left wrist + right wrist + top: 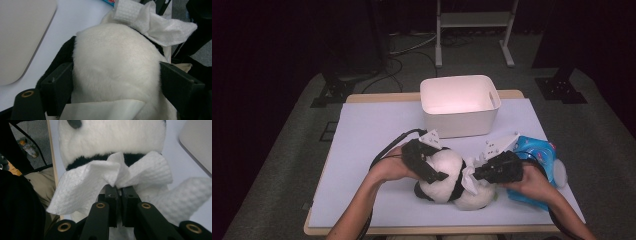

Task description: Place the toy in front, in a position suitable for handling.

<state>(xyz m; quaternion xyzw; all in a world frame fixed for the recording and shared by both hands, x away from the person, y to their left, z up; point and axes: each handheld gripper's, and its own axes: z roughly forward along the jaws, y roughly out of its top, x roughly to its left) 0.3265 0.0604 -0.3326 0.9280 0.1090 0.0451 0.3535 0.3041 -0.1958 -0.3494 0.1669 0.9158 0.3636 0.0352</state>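
High view shows the left gripper [428, 164] spread wide and clamping the plush panda [447, 176] steady on the table [362, 135], so the right gripper [478, 172], jaws pinched shut on the white wipe [469, 177], can wipe it.

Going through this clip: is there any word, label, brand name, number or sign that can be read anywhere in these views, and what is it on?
None can be read.
Blue packet beside the right gripper: printing shows on it, too small and blurred to make out.
Bottle on the floor in the right gripper view: it has a label, too small to read.
White bin, panda plush toy and white wipe: no lettering visible.
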